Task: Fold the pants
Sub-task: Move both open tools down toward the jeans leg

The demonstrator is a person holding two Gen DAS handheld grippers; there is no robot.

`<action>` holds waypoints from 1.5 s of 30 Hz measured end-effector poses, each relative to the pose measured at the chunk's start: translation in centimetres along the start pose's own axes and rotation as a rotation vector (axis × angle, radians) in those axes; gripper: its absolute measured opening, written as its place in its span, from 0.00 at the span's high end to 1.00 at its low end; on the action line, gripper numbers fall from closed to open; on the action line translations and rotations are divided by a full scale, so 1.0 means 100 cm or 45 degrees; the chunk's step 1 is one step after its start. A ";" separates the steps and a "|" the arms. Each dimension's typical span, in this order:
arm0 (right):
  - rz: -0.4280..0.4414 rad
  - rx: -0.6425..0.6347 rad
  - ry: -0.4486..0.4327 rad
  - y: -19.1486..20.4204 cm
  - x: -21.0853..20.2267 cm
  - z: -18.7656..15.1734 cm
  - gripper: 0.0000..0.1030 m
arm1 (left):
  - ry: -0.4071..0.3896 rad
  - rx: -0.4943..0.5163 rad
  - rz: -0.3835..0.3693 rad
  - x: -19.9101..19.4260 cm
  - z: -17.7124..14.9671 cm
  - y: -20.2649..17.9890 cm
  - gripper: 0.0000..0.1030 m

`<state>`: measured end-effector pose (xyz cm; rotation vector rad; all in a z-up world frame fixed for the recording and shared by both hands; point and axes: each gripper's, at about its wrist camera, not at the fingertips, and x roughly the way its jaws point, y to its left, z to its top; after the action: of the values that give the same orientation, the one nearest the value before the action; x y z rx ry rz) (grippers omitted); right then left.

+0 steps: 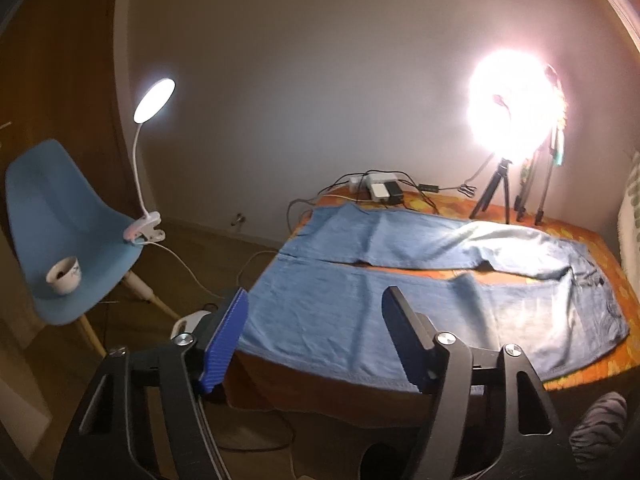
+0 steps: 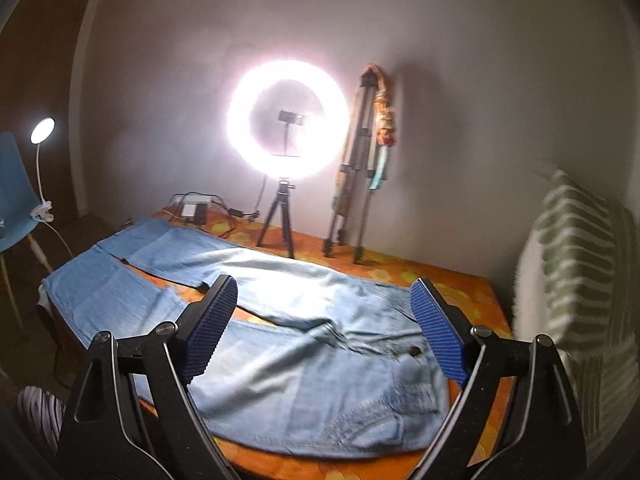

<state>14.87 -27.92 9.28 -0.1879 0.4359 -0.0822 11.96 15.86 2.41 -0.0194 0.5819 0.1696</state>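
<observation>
Light blue jeans [image 1: 400, 280] lie spread flat on a table with an orange patterned cloth [image 1: 580, 368]. The two legs run to the left, the waist lies at the right. In the right wrist view the jeans [image 2: 280, 344] show the waistband, button and fly near the front. My left gripper [image 1: 316, 300] is open and empty, held above the near leg by the front table edge. My right gripper [image 2: 324, 288] is open and empty, held above the waist and crotch area. Neither touches the cloth.
A lit ring light on a small tripod [image 2: 286, 120] and a folded tripod [image 2: 356, 184] stand at the back of the table. Chargers and cables [image 1: 380, 190] lie at the back left. A blue chair [image 1: 68, 232] holds a clip lamp and a cup [image 1: 64, 276]. A green striped blanket [image 2: 580, 280] hangs on the right.
</observation>
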 end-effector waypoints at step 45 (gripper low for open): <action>0.443 -0.292 0.630 -0.013 0.498 -0.066 0.21 | 0.501 0.062 -0.096 0.396 0.069 -0.120 0.39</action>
<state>57.03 -36.17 -16.84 -0.3159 0.9665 0.2708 50.27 10.61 -13.86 -0.0278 0.9765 0.0776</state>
